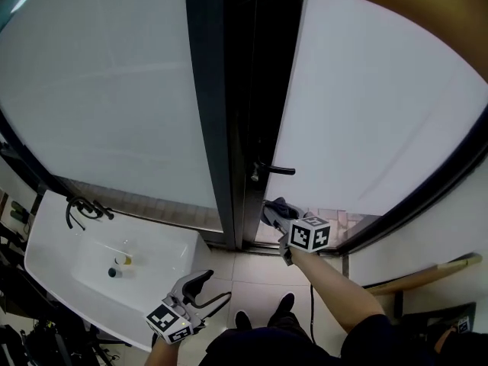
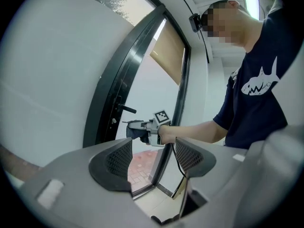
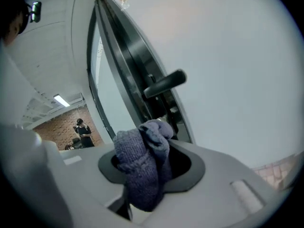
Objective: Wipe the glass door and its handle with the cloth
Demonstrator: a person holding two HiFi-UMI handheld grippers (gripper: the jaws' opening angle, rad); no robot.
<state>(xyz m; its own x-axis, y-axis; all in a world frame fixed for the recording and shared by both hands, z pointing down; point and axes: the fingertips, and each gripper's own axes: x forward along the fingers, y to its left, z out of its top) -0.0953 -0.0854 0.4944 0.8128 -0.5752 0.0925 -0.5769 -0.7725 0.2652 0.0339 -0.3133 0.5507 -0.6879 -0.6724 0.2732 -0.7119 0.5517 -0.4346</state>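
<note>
A white ceramic washbasin (image 1: 46, 239) sits left of the frosted glass door (image 1: 381, 113), and just below the door's black lever handle (image 1: 276, 170) the right gripper (image 1: 276, 212) pinches a bunched grey-blue knitted cloth (image 3: 142, 170), while the left gripper's (image 2: 153, 156) 2 jaws stand half spread, empty.

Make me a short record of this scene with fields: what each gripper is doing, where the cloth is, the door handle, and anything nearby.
glass door: pale panel in a dark frame
door handle: dark lever, bare
right gripper: shut on cloth
cloth position: just below the door handle, not touching it
left gripper: open, empty, held back from the glass door
nearby: white sink at the left
</note>
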